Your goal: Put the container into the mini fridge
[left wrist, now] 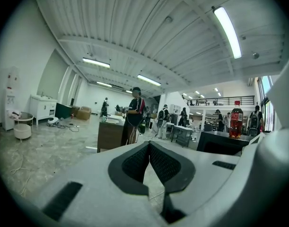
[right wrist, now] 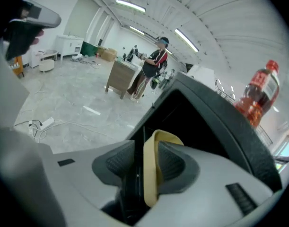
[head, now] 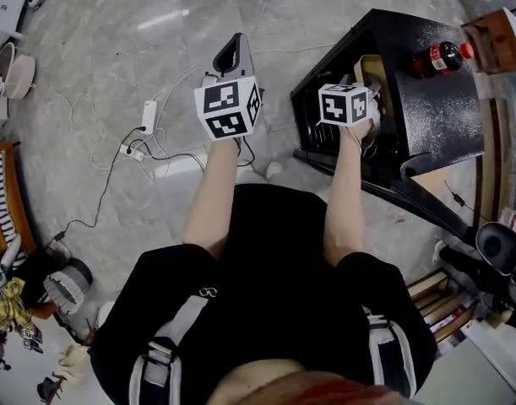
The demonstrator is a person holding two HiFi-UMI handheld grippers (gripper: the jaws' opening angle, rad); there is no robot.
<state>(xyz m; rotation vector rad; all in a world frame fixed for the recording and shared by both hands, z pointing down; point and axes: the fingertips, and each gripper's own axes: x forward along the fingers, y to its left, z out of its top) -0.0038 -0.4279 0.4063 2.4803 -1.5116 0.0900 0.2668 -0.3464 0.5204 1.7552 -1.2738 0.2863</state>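
My right claw stands open; the container rim, upright, lies loose between its pads, just ahead inside the mini fridge.

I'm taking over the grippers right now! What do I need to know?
Left gripper: shut, empty, held up in the air.
Right gripper: jaws open around the rim of the container, not pinching it.
The container sits in the opening of the mini fridge, so the placing looks done.
Left to do: back the right gripper out without dragging the container along.
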